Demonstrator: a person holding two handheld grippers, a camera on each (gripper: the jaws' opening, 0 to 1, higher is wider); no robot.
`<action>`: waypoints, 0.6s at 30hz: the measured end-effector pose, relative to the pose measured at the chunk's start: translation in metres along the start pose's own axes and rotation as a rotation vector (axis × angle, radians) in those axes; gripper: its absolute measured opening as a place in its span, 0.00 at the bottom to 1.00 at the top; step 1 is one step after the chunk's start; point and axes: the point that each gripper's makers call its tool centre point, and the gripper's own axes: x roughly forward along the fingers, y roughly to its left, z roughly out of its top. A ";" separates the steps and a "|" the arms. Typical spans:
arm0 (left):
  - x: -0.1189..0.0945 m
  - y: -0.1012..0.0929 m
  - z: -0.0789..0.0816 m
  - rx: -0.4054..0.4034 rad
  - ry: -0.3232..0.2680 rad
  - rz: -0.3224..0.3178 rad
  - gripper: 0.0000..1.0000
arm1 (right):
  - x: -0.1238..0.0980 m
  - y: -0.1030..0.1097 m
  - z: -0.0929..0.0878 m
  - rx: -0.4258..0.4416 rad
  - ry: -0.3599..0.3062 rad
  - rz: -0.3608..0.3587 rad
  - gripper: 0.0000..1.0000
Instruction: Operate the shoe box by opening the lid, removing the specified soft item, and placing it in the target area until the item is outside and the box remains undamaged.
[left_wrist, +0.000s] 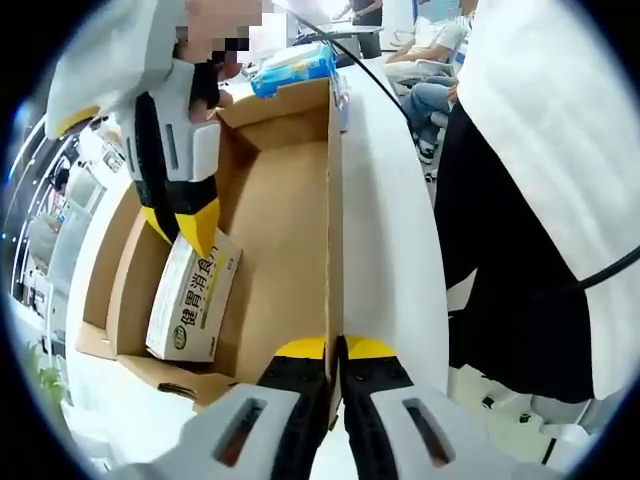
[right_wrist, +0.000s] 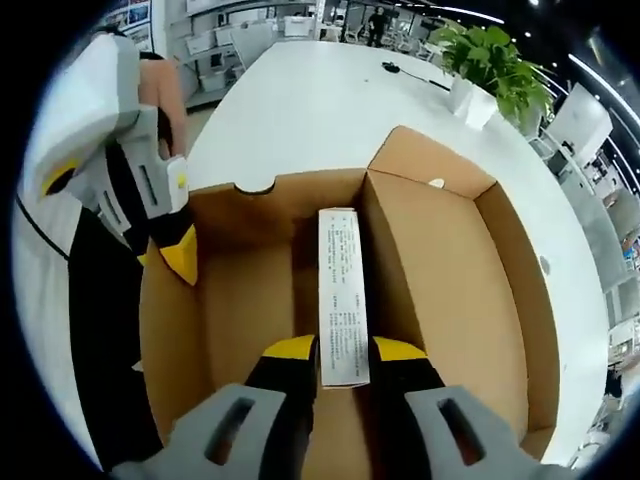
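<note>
Left gripper is clamped on the side wall of the open brown cardboard shoe box, apparently steadying it. Right gripper pinches the white printed carton, which stands on edge inside the box, seemingly ready for lifting out.

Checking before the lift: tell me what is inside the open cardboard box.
Inside the cardboard box stands one small white carton, with the right gripper closed on it. The floor beneath the carton is hidden.
</note>
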 end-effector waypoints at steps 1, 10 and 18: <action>0.000 0.000 0.000 0.002 0.000 0.000 0.03 | -0.004 0.003 0.000 -0.006 0.004 0.002 0.19; 0.000 0.000 0.000 0.002 0.001 -0.004 0.03 | -0.007 0.001 -0.014 0.004 0.051 0.035 0.19; 0.000 0.000 -0.001 -0.001 0.003 -0.004 0.03 | -0.008 0.009 -0.022 -0.016 0.099 0.080 0.19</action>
